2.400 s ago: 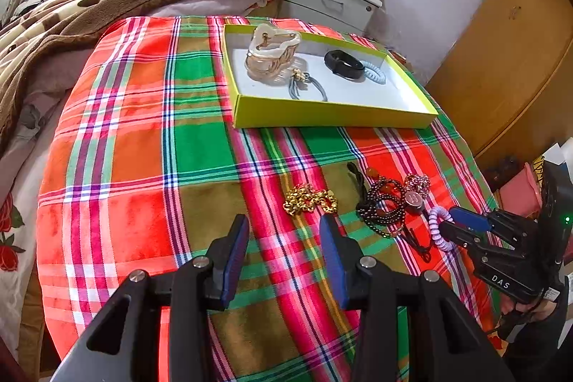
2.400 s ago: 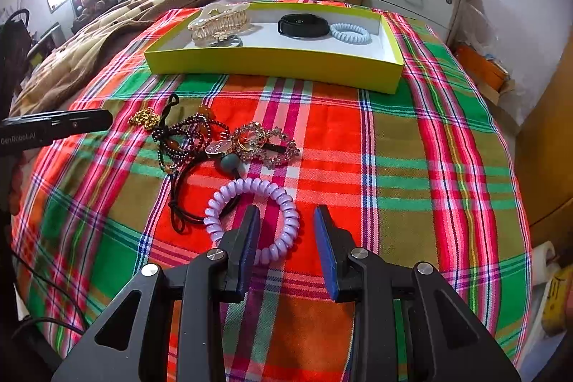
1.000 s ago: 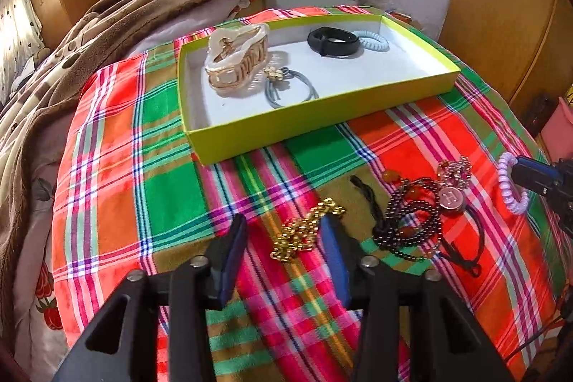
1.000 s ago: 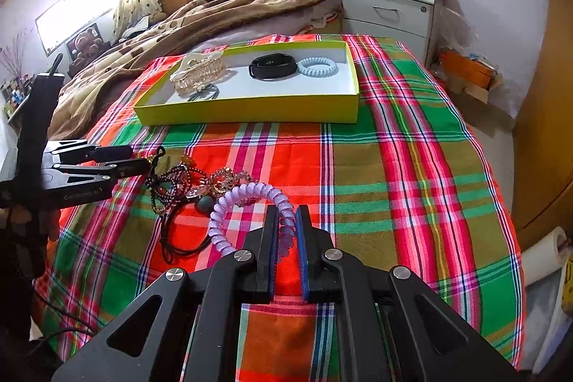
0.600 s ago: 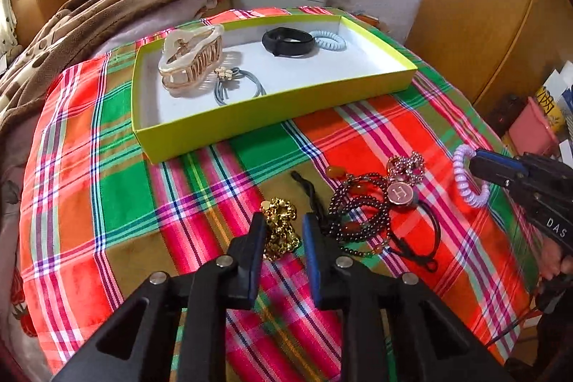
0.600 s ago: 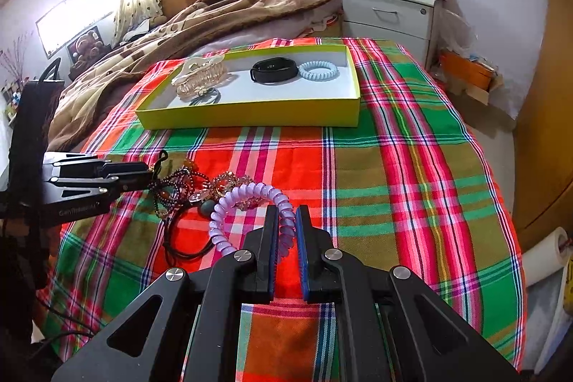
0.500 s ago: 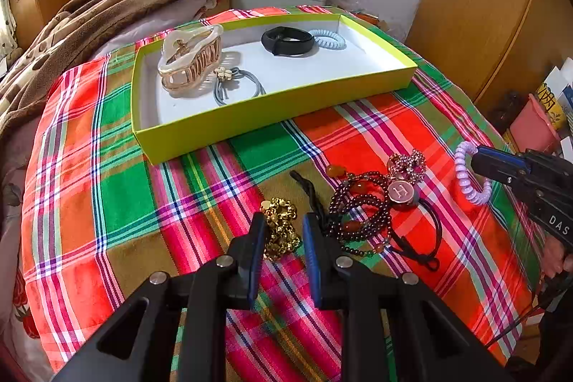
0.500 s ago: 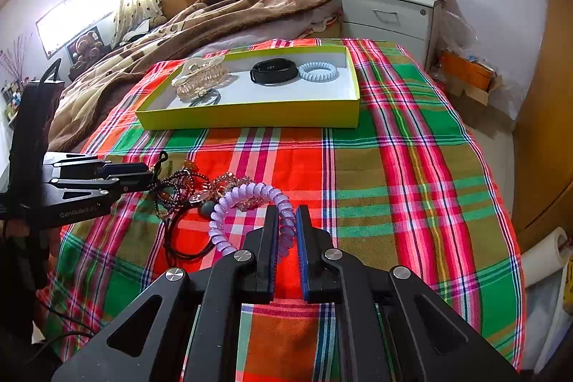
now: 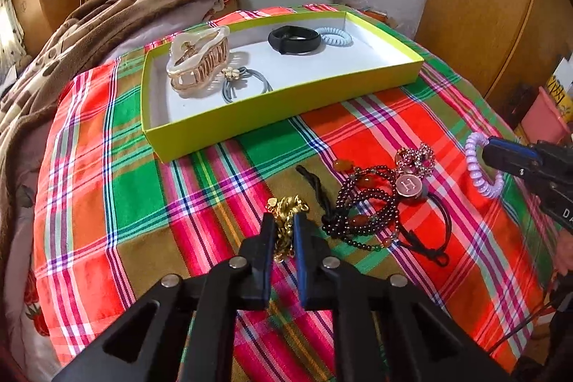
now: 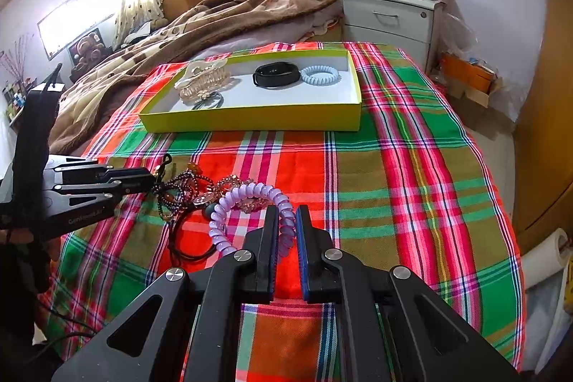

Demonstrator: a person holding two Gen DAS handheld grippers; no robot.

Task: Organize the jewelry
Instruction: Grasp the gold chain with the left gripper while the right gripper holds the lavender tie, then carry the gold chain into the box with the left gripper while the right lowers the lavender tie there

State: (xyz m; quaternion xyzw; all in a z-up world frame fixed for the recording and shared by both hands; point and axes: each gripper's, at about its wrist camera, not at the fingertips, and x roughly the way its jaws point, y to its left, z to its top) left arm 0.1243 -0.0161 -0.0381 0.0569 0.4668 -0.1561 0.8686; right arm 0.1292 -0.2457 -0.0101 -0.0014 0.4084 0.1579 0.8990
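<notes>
Yellow tray (image 9: pixel 229 127) holds four pieces: clip, band, two ties.

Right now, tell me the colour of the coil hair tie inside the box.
Pale blue coil hair tie; clearest in the right wrist view.

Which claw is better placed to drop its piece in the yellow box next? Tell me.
Right, probably. The right claw is shut on the purple coil tie, already lifted, facing the yellow box. The left claw has just pinched the gold chain.
</notes>
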